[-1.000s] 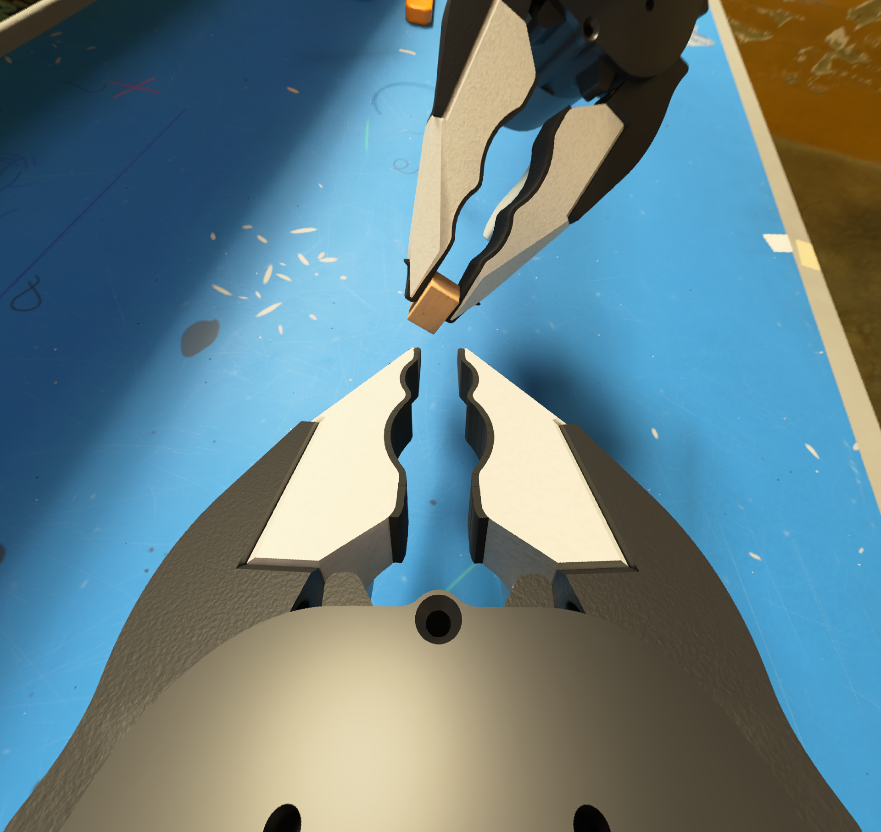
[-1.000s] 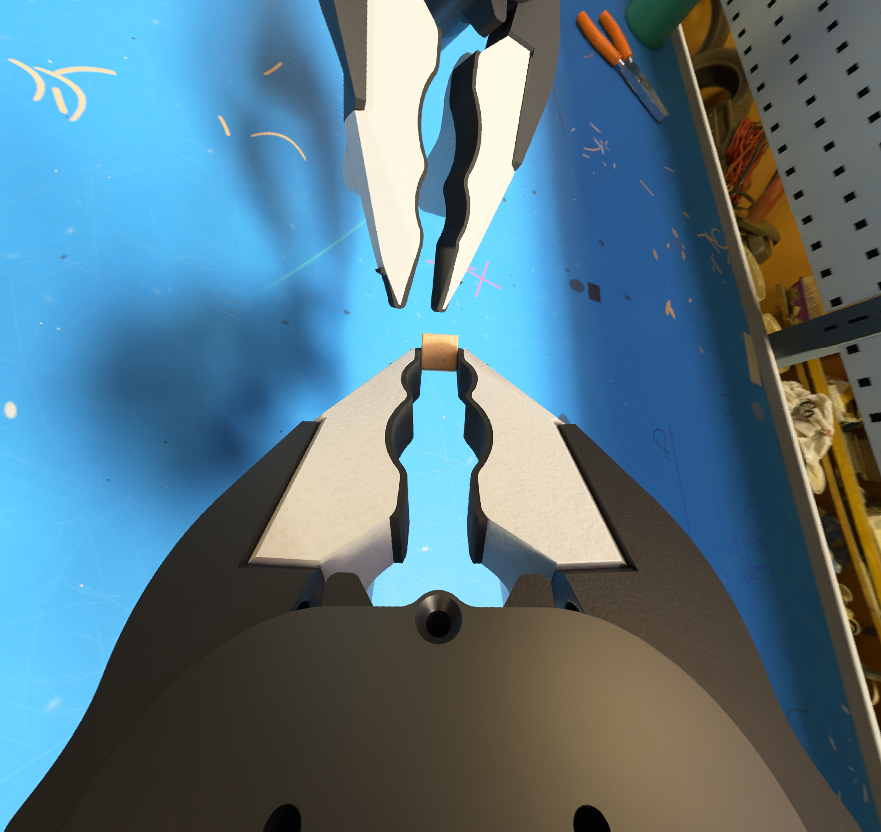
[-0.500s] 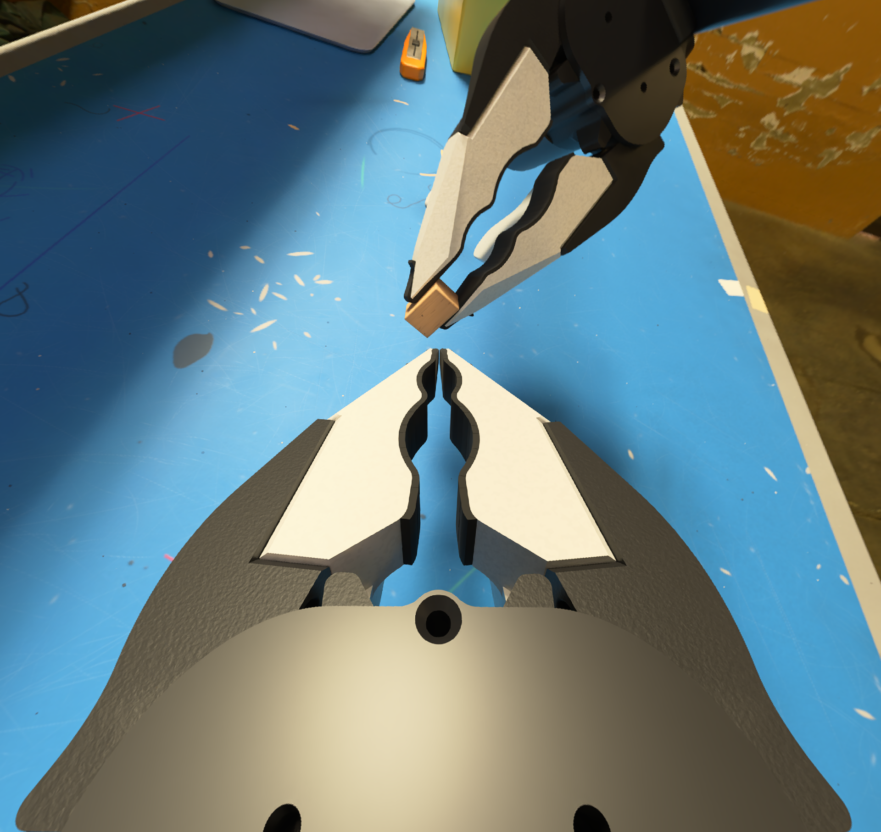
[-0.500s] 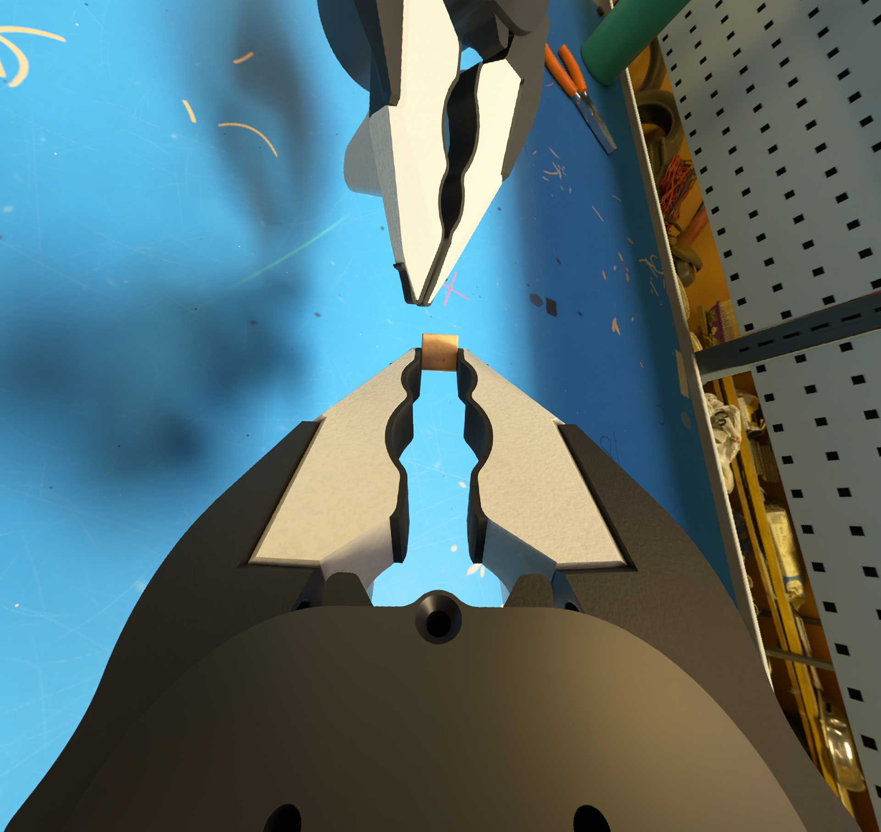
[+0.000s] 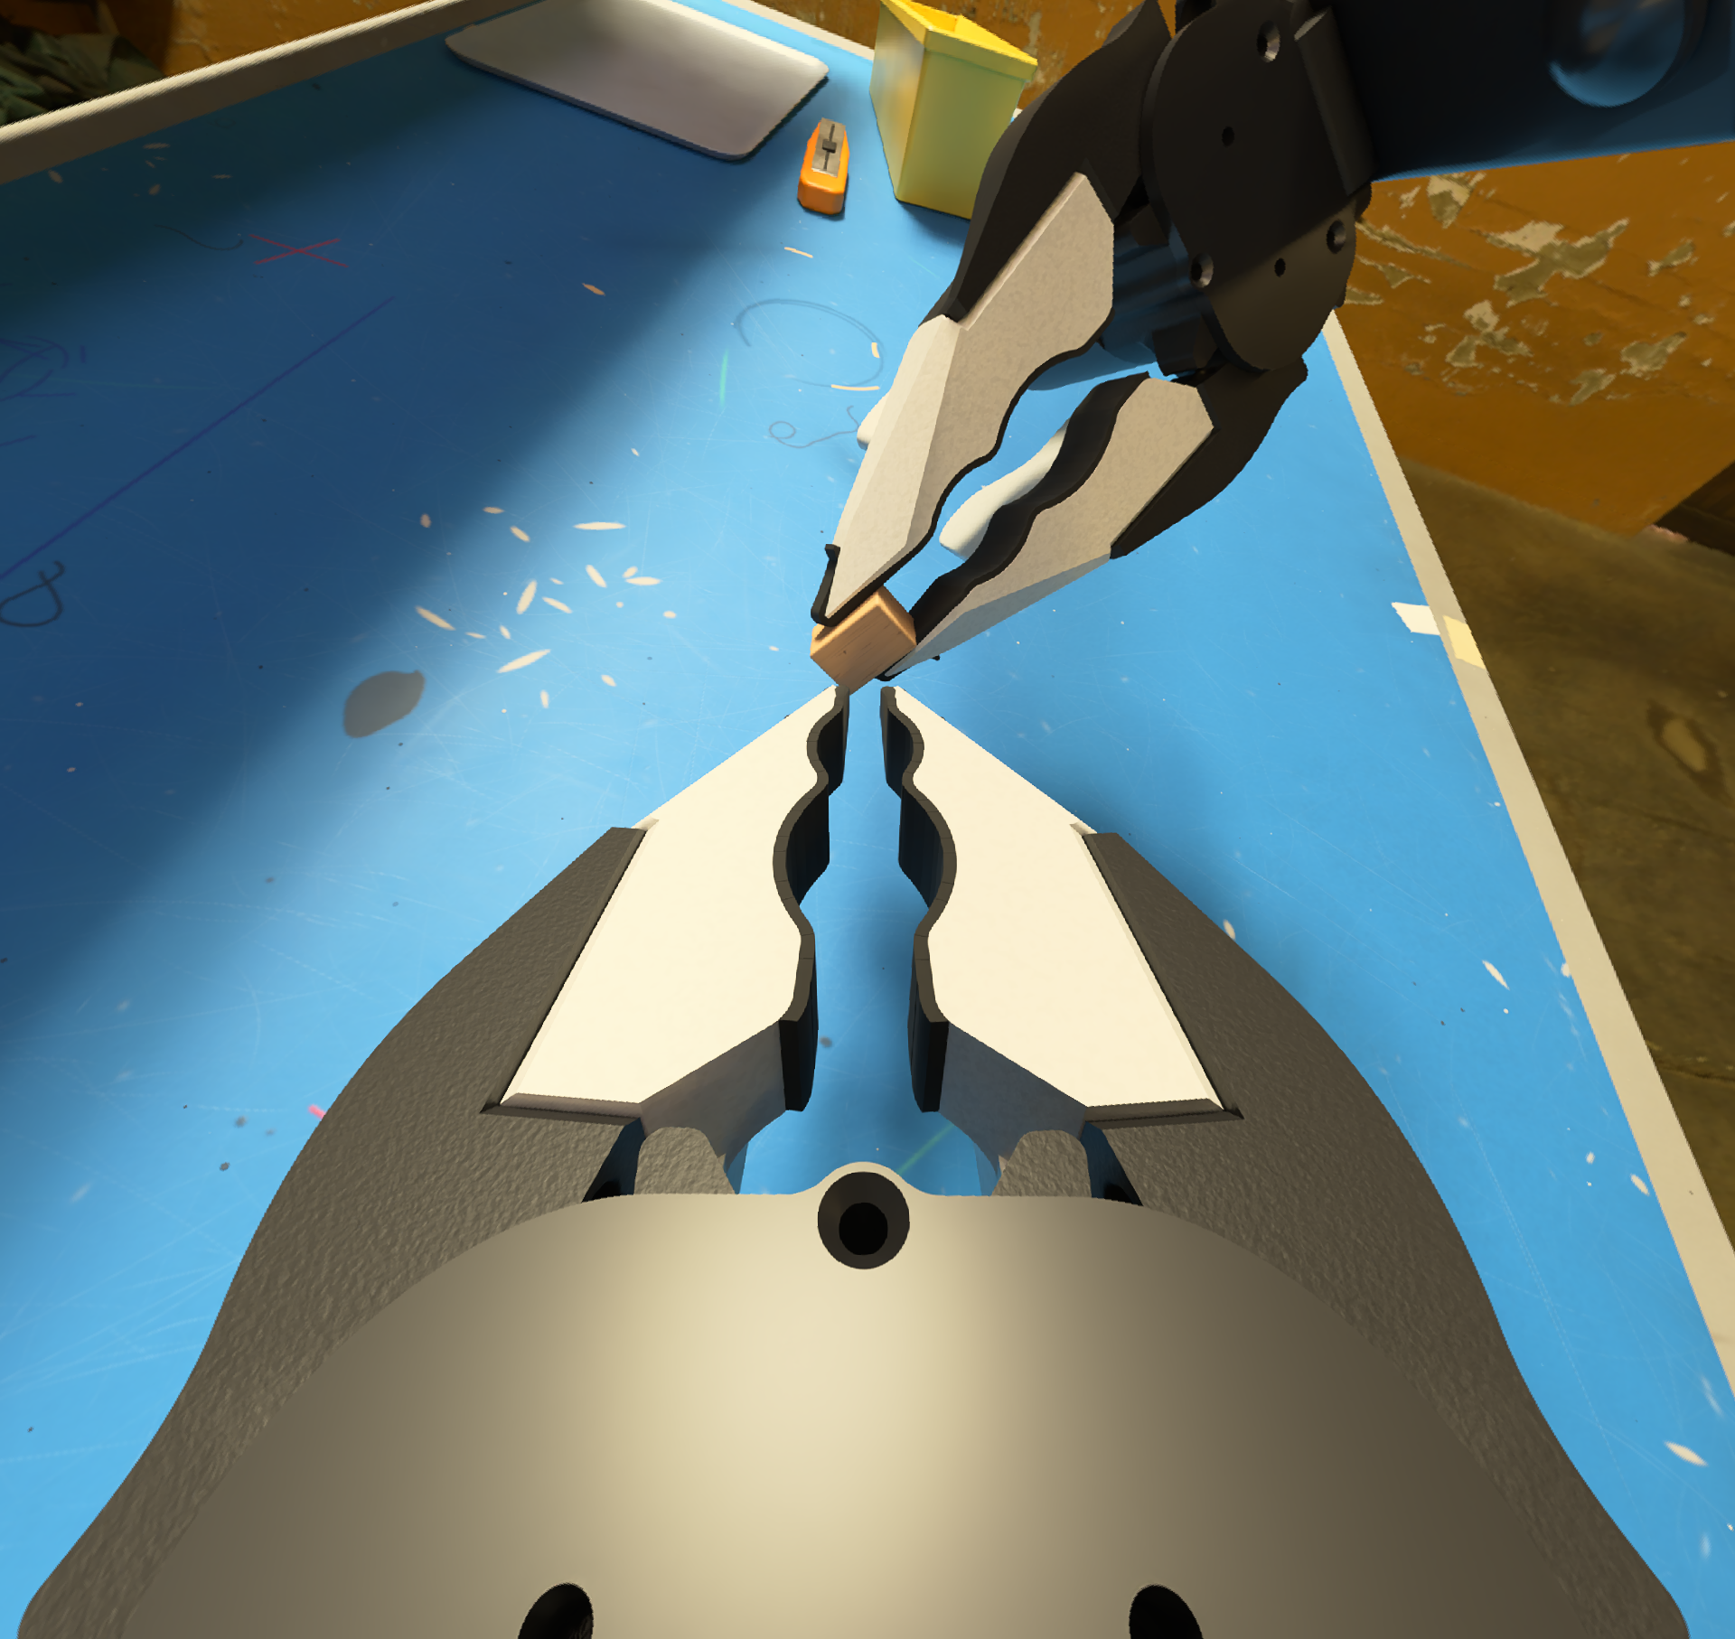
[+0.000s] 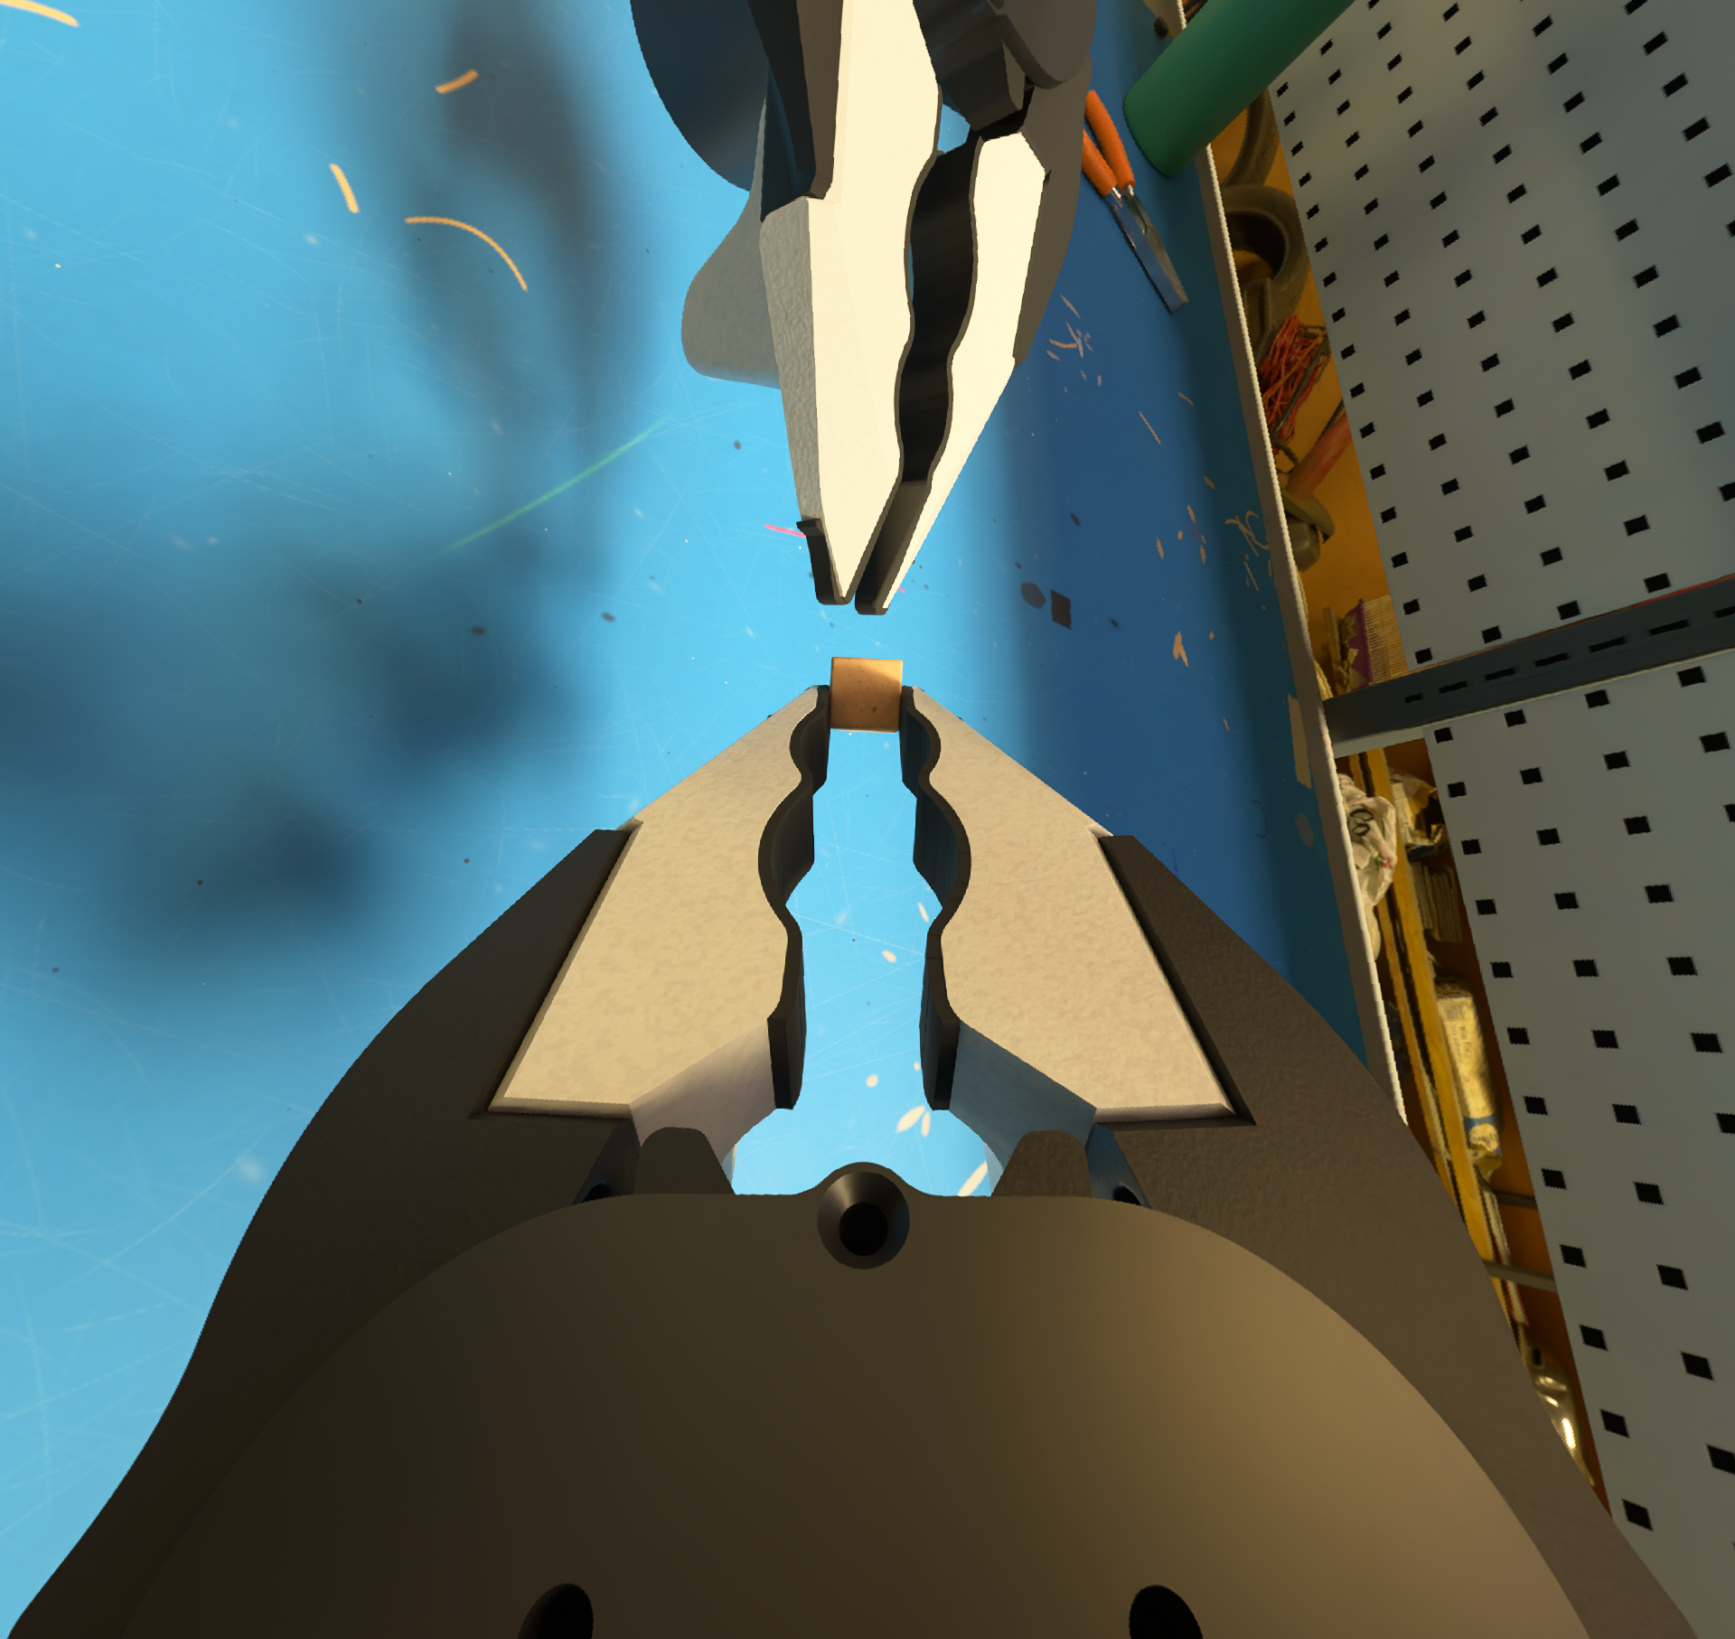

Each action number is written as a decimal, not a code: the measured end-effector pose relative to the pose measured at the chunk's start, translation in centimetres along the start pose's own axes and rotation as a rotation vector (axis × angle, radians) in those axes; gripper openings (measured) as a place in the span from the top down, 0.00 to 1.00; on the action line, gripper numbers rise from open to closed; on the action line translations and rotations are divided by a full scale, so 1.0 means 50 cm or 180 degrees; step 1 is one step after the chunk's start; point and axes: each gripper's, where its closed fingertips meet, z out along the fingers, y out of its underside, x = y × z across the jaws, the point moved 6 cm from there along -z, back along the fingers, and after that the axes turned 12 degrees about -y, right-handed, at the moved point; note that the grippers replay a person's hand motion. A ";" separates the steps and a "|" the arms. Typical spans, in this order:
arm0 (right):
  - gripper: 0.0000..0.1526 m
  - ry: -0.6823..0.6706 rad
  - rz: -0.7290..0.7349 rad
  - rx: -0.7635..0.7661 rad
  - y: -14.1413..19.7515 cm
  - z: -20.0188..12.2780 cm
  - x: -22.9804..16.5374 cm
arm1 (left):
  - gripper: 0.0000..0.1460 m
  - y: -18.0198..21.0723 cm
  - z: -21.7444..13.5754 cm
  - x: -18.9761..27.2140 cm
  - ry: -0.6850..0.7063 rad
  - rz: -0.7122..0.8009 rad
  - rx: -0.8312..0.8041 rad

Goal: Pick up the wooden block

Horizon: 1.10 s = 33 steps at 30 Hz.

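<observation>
Above a scuffed blue desk (image 5: 282, 843) flecked with pale chips, the right gripper (image 6: 866, 702) pinches the wooden block (image 6: 866, 695) at its fingertips, mid-frame. Facing it, the left gripper (image 5: 862, 697) has its fingers nearly together, holding nothing. At upper frame sit a grey tray (image 5: 638, 68), orange utility knife (image 5: 823, 167) and yellow bin (image 5: 944, 125); peeling ochre wall (image 5: 1502, 261) behind, perforated shelving (image 6: 1549, 374) at right.

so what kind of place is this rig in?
Looks like a workshop: a scuffed blue workbench, grey pegboard panels beside it, and orange-handled pliers lying near the bench edge.
</observation>
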 end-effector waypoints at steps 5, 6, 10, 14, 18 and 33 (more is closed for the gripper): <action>0.91 0.0073 -0.0012 0.0054 -0.004 -0.003 0.003 | 0.97 -0.004 -0.005 -0.004 0.0021 -0.0058 0.0073; 0.91 0.0085 -0.0009 0.0072 -0.005 -0.005 0.004 | 0.98 -0.005 -0.006 -0.005 0.0011 -0.0059 0.0082; 0.91 0.0113 -0.0021 0.0192 -0.013 -0.007 0.004 | 1.00 -0.008 -0.010 -0.004 -0.0017 -0.0016 0.0126; 0.91 0.0122 0.0003 0.0226 -0.014 -0.007 0.005 | 1.00 -0.010 -0.011 -0.003 -0.0058 0.0041 0.0132; 0.91 0.0111 0.0098 0.0341 -0.013 -0.012 0.010 | 1.00 -0.014 -0.015 -0.003 -0.0055 0.0032 0.0196; 0.91 0.0109 0.0251 0.0510 -0.012 -0.021 0.019 | 1.00 -0.021 -0.023 -0.008 -0.0030 -0.0060 0.0330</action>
